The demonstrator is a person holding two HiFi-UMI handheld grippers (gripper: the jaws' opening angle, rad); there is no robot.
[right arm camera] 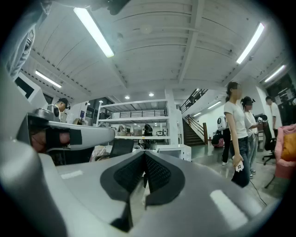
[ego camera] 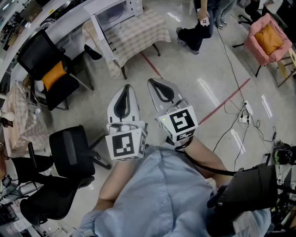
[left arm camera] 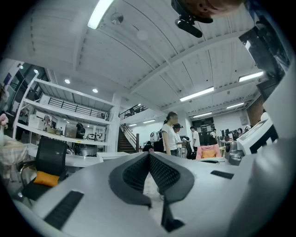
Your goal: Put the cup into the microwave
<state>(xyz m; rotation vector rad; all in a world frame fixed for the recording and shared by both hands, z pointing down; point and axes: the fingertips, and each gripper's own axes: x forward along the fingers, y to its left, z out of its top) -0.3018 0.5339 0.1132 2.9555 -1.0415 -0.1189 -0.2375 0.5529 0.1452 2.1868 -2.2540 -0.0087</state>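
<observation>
My jaws are pressed together on both the left gripper [ego camera: 125, 90] and the right gripper [ego camera: 156, 84], gripping nothing. The table [ego camera: 148, 28] stands well ahead of their tips with the microwave [ego camera: 121, 14] on it, but the cup shows in no view, so I could head off the wrong way; reaching it with jaws this tight, I would likely knock it over.

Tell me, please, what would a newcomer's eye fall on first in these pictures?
First, the two tongs held side by side at the centre of the head view: the left tongs and the right tongs, both shut and empty. Then the pink armchair at the upper right, and the table with a checked cloth at the top, beyond the tongs.
</observation>
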